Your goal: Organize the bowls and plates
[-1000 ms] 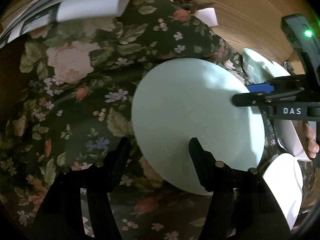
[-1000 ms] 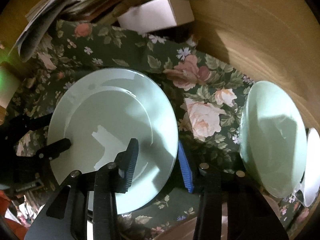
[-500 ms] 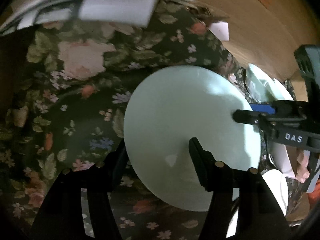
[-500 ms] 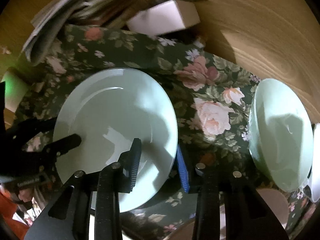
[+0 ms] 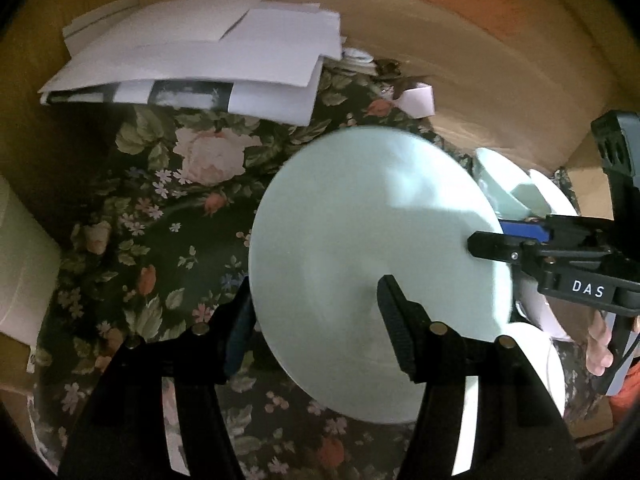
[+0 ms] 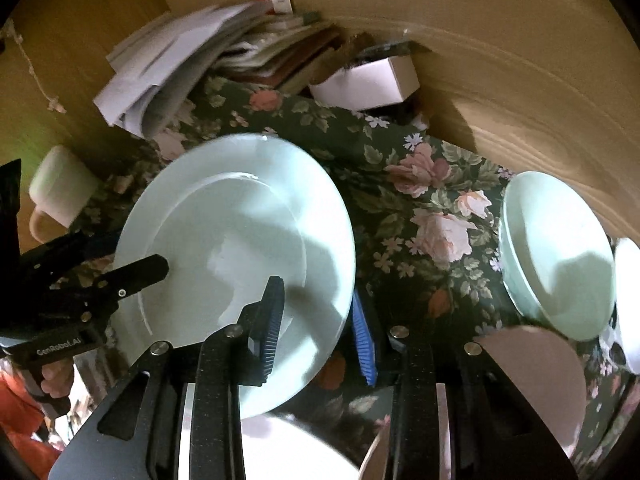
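A pale green plate (image 5: 372, 264) is held between both grippers above the floral cloth; it also shows in the right wrist view (image 6: 236, 256). My left gripper (image 5: 316, 320) straddles its rim, one finger under, one finger (image 5: 396, 336) on top. My right gripper (image 6: 320, 320) straddles the opposite rim, with its blue pad (image 6: 362, 340) behind the plate. The jaws stand apart by about the rim's thickness on both. A pale green bowl (image 6: 556, 256) sits at the right. A white dish (image 6: 296, 448) lies below the plate.
A stack of papers (image 5: 200, 68) and a white box (image 6: 368, 80) lie at the back by the wooden wall. A white mug (image 6: 60, 192) stands at the left. A pinkish plate (image 6: 532, 372) sits at the lower right. More white dishes (image 5: 552, 200) sit beyond the plate.
The plate has risen off the cloth with both grippers on it. Both views have pulled back, so more of the papers, the mug and the dishes below show.
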